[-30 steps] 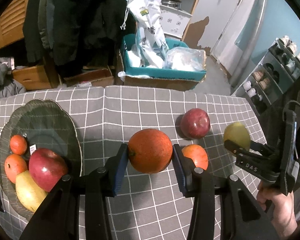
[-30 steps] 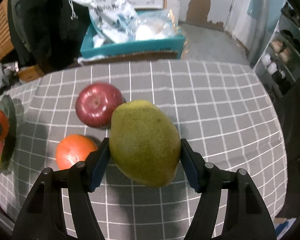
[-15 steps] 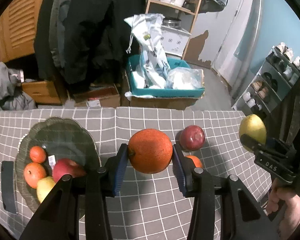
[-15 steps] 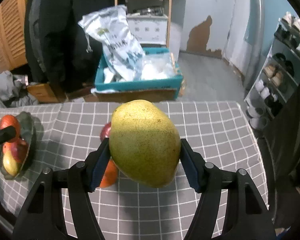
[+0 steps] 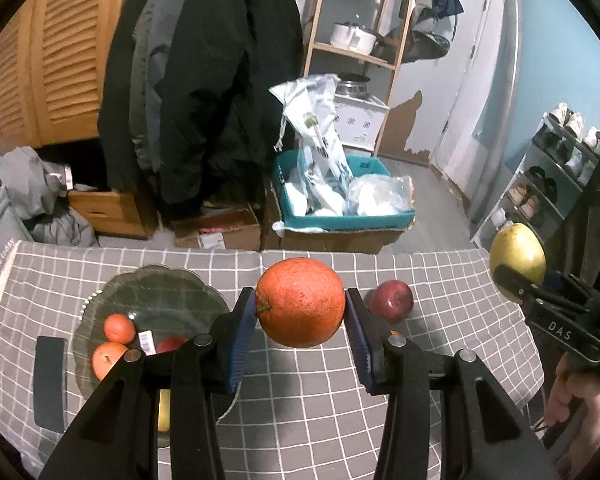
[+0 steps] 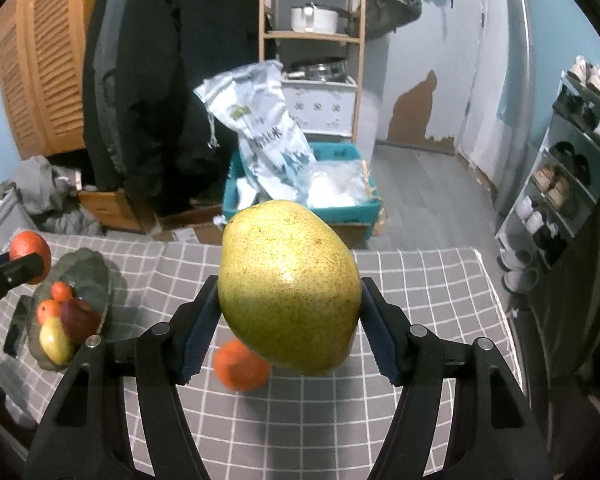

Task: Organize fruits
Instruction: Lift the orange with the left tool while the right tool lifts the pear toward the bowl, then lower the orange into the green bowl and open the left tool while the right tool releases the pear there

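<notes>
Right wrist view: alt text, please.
The right tongs grip a yellow-green pear above a grey checked tablecloth. An orange lies below; a glass plate of fruit sits far left.

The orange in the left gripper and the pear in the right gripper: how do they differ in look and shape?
The orange is round and reddish-orange with a pitted skin; the pear is yellow-green, finely speckled and longer, narrowing toward one end. The orange fits between the left gripper pads, while the pear bulges above and below the right gripper pads. Both are clamped from the sides and held clear above the checked tablecloth.
</notes>
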### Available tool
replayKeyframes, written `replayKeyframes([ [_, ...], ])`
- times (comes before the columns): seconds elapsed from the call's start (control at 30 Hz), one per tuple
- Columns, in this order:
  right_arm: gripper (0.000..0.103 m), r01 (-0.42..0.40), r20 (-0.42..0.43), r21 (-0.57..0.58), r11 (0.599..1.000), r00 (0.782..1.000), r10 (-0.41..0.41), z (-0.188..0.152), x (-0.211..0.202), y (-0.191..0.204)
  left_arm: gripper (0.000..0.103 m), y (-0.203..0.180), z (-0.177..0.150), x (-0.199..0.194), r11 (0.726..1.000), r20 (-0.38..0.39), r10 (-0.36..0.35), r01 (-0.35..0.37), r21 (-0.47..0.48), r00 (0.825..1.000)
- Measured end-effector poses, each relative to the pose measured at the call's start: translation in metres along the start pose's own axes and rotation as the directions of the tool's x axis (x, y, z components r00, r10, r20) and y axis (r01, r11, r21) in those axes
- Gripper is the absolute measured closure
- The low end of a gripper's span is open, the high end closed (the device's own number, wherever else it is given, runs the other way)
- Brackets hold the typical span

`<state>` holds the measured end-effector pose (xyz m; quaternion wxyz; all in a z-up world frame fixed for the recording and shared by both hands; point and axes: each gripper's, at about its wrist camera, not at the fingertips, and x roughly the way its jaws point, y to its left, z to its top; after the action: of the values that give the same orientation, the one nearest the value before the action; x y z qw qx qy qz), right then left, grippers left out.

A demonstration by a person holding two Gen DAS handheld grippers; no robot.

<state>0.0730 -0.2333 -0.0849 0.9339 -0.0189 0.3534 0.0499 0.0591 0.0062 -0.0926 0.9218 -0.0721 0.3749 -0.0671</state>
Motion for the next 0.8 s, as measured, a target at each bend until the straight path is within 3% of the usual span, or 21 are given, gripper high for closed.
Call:
replayKeyframes([
  [0.37,0.035,-0.061,0.054,-0.039,0.997,0.997,0.063,0.018,-0.018,0.036,0.058,0.024,0.006,-0.025,0.999,0.053,0.041,-0.040,-0.019,0.998],
  [0.8,0.035,-0.150,0.040,-0.097,0.984,0.987,0.154,0.031,-0.002,0.097,0.058,0.074,0.003,-0.035,0.991,0.055,0.117,-0.113,-0.077,0.992],
])
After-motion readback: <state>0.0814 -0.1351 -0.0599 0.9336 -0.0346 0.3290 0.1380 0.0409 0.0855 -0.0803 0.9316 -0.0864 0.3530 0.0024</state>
